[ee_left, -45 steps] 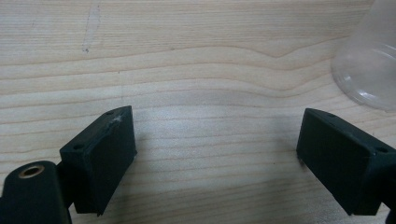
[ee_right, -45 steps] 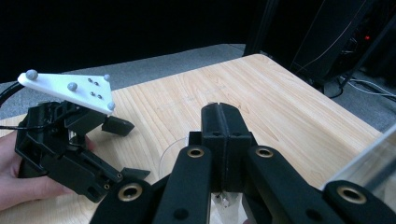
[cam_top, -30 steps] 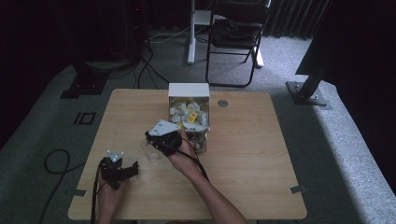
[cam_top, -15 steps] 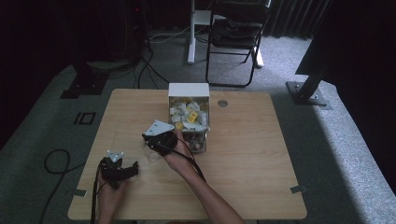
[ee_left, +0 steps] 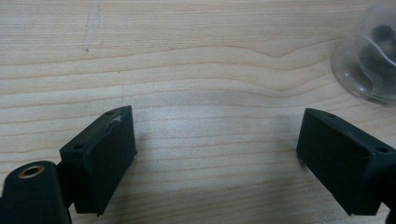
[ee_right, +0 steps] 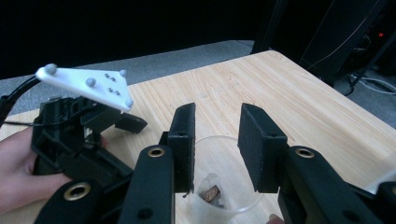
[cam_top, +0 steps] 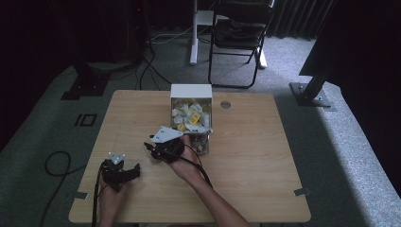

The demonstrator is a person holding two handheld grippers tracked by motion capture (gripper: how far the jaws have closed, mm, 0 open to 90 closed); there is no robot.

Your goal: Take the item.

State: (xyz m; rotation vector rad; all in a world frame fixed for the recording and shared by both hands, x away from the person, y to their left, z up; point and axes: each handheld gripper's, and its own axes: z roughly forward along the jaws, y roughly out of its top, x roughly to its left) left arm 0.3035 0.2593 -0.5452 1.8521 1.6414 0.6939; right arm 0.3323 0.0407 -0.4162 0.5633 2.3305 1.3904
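My right gripper (ee_right: 217,121) hangs over a clear plastic cup (ee_right: 219,186) on the wooden table (cam_top: 255,156). Its jaws have just been opening and stand apart above the rim with nothing between the pads. A small brown sachet (ee_right: 211,193) lies inside the cup. In the high view the right gripper (cam_top: 152,150) points left, just in front of the white box (cam_top: 191,91). My left gripper (cam_top: 134,171) rests at the near left, jaws wide open over bare wood (ee_left: 215,140), with the cup (ee_left: 369,60) off to its upper right.
The white box holds several white and yellow sachets (cam_top: 190,116) spilling towards its open front. Something clear (cam_top: 202,143) stands right before it. A round grommet (cam_top: 225,104) sits in the tabletop. A black chair (cam_top: 239,33) stands beyond the far edge.
The right hand and its gripper have drifted slightly left and nearer. The left gripper has stayed put.
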